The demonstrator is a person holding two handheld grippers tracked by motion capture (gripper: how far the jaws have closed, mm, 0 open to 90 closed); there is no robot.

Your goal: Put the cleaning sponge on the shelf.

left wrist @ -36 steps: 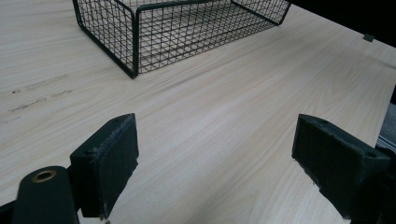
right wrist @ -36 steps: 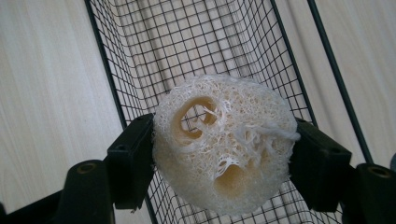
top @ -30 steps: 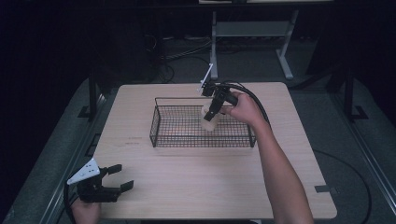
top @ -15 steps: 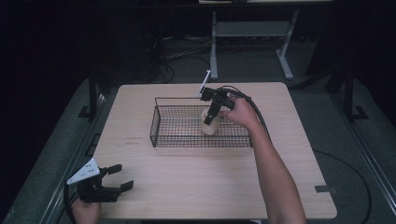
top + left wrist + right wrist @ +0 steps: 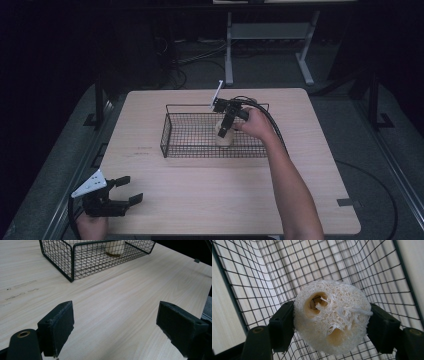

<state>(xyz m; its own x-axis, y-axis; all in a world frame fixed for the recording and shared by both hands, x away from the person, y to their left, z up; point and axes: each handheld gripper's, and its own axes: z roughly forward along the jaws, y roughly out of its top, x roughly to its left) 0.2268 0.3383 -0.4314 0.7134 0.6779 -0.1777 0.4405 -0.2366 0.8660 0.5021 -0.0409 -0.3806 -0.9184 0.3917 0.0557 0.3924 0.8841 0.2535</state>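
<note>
Loofah sponge (image 5: 332, 317), pale and full of holes, sits clamped between the two black jaws of the right gripper (image 5: 223, 129), and the right gripper view has it end-on, pads pressing into both its sides. From the high view, the sponge (image 5: 223, 136) hangs inside the black wire basket (image 5: 172, 131), towards the right half of it, close above the mesh floor; whether it touches the bottom I cannot tell. The right hand (image 5: 255, 123) reaches in over the basket's far rim, gripper pointing down, its cable trailing off along the forearm. Behind the sponge in the right gripper view, wire mesh walls (image 5: 362, 267) rise on all sides, with the light wooden table showing through.

Over at the near left corner of the table (image 5: 215, 190), the left gripper (image 5: 131, 190) rests low in the left hand (image 5: 92, 226), grey three-cornered plate on top. Its jaws stand wide apart with nothing between them: the left gripper view looks across bare wood (image 5: 120, 305) towards the basket (image 5: 72, 262), well apart from it, and the sponge's lower end (image 5: 115, 247) shows through the wire there.
</note>
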